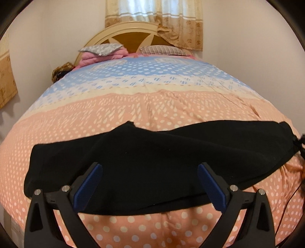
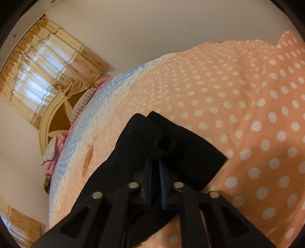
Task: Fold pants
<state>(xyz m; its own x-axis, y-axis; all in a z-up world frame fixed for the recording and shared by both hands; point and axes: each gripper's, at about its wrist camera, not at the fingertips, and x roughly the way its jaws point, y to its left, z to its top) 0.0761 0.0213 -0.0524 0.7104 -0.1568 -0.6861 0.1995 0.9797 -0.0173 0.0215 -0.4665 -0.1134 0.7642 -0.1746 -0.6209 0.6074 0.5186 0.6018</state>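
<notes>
A wide bed (image 1: 152,106) fills both views, covered by a cotton spread with white dots on peach near the foot and a pale blue dotted band toward the head. Behind it stand a cream and brown arched wooden headboard (image 1: 129,38) and beige patterned curtains (image 1: 156,17) over a bright window. Two flat pillows, one grey-patterned (image 1: 101,48) and one striped (image 1: 162,50), lie at the head on a pink folded blanket (image 1: 91,59). No brand, label or writing can be read anywhere.

The black soft fabric pants (image 1: 148,158) lie stretched sideways across the peach part of the spread, near the foot of the bed.

The left gripper (image 1: 149,183) hovers over the pants' near edge with its blue-padded fingers (image 1: 89,187) spread wide apart, released; the black cloth shows between them, and whether they touch it cannot be told.

The right gripper (image 2: 155,169) has its fingers (image 2: 164,183) clenched close together on a bunched fold of the pants (image 2: 171,145), with the cloth's end lying spread just beyond the tips.
</notes>
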